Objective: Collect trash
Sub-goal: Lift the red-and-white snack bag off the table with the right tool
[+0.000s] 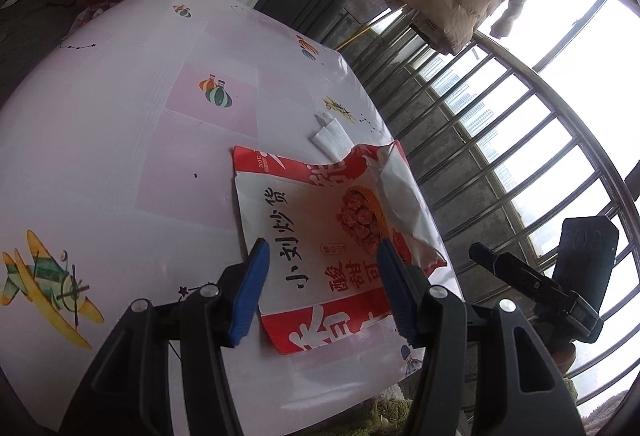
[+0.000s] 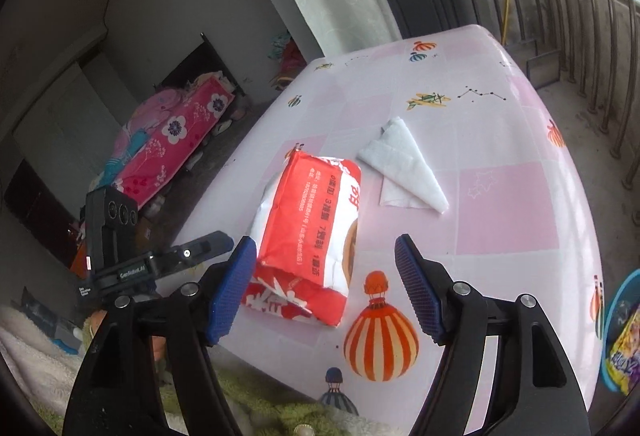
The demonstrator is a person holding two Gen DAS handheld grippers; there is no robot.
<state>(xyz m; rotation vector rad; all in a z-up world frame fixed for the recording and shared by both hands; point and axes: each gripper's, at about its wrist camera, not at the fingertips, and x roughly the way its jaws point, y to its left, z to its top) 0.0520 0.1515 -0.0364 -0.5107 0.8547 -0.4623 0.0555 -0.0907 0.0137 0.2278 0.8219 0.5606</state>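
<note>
Snack bag [image 1: 320, 232], red and white, lies flat on the table [image 1: 120, 140] near its edge, framed between the left gripper [image 1: 320, 256] jaws, which are spread and not pressing it, likely lined up for a pick. Right gripper [image 2: 324, 248] also spread, empty, above the bag's near end. One folded white tissue [image 2: 404, 168] just beyond the bag, apart from it. One blue bin [image 2: 624, 328] at the right edge already holds a yellow wrapper [image 2: 626, 352]. Count: one bag, one tissue left.

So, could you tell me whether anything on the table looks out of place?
Yes: an opened red snack bag lies crumpled, and beside it a creased white tissue. Both lie loose on the tablecloth.
</note>
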